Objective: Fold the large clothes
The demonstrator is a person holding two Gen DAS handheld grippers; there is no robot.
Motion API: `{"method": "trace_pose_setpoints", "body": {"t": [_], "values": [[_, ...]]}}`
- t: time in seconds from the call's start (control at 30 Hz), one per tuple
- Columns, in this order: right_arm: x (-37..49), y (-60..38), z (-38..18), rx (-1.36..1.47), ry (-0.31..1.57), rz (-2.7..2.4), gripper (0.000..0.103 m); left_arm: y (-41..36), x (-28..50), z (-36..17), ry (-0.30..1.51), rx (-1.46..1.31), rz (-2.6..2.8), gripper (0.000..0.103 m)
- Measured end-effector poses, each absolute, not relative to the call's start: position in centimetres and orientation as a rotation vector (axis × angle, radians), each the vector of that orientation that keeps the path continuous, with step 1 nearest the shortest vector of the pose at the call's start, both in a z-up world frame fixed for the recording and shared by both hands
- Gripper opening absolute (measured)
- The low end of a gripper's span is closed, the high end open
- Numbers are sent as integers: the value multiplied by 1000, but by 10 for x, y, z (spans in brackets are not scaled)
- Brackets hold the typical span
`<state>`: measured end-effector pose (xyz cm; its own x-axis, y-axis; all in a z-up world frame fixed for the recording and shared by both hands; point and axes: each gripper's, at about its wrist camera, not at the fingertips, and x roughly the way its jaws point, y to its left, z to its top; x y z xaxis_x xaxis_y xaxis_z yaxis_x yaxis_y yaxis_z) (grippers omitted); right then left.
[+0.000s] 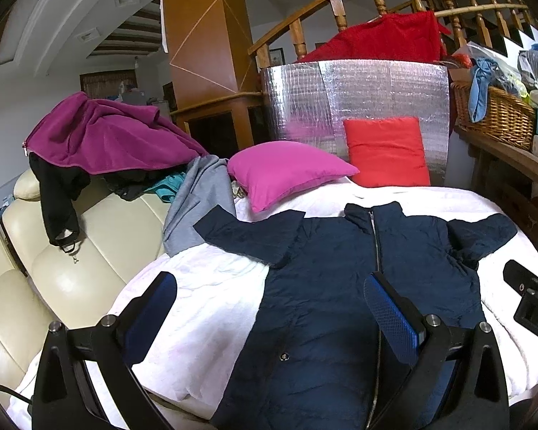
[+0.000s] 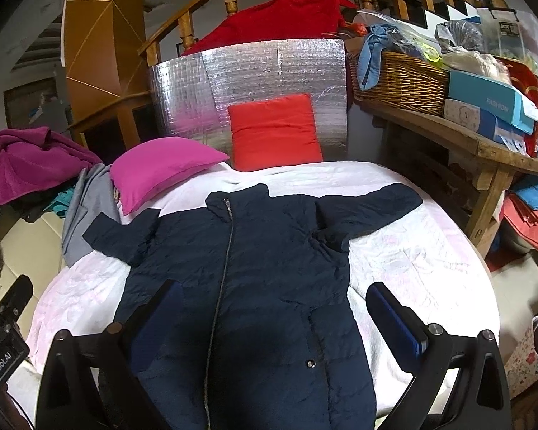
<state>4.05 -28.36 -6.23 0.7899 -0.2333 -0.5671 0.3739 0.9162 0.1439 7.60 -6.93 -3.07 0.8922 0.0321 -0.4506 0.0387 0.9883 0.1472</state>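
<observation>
A long navy quilted coat (image 1: 326, 286) (image 2: 254, 279) lies flat and zipped on a white bedspread (image 1: 204, 286) (image 2: 412, 251), collar away from me and both sleeves spread out sideways. My left gripper (image 1: 272, 297) hovers open over the coat's left edge, one finger above the bedspread and the other above the zipper line. My right gripper (image 2: 274, 308) hangs open above the coat's lower right half, with nothing between its fingers. Each gripper also shows at the edge of the other view, the right gripper (image 1: 531, 301) and the left gripper (image 2: 3, 326).
A magenta pillow (image 1: 287, 175) (image 2: 161, 168) and a red cushion (image 1: 387, 150) (image 2: 274, 132) lie at the head, against a silver foil panel (image 1: 358, 93). A cream sofa (image 1: 71, 261) left holds piled clothes (image 1: 107, 136) and a grey garment (image 1: 197, 200). A wooden bench (image 2: 466, 139) with a wicker basket (image 2: 398, 79) stands right.
</observation>
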Motion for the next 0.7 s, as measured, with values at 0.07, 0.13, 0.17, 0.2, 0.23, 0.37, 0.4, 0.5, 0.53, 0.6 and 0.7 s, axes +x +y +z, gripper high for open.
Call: {"method": "trace_pose_setpoints", "body": {"t": [0.07,0.13,0.17,0.2,0.23,0.37,0.4,0.5,0.53,0.6,0.7], "values": [[48,-289,-66,256,578,-332,103,-74,86,-36,478,157,-8,103],[58,-299,-71,265,581,-333,103,-81,101,-45,493,159,-24,103],[65,-310,-76,284,571,-323,103,-86,115,-54,521,165,-35,103],[70,-318,-81,299,566,-311,103,-91,130,-65,558,166,-47,103],[80,-337,-89,332,567,-295,103,-95,147,-79,605,157,-66,103],[115,-418,-126,481,578,-274,103,-116,227,-160,877,107,-115,103],[124,-446,-138,524,580,-291,103,-120,243,-178,938,95,-112,103],[148,-528,-177,689,560,-323,103,-127,279,-220,1028,68,-81,103],[156,-558,-191,766,557,-341,103,-129,284,-226,1025,71,-71,103],[171,-599,-213,861,576,-368,103,-134,295,-239,1003,105,-46,103],[195,-646,-246,991,572,-355,100,-140,307,-248,1005,133,-43,103]]}}
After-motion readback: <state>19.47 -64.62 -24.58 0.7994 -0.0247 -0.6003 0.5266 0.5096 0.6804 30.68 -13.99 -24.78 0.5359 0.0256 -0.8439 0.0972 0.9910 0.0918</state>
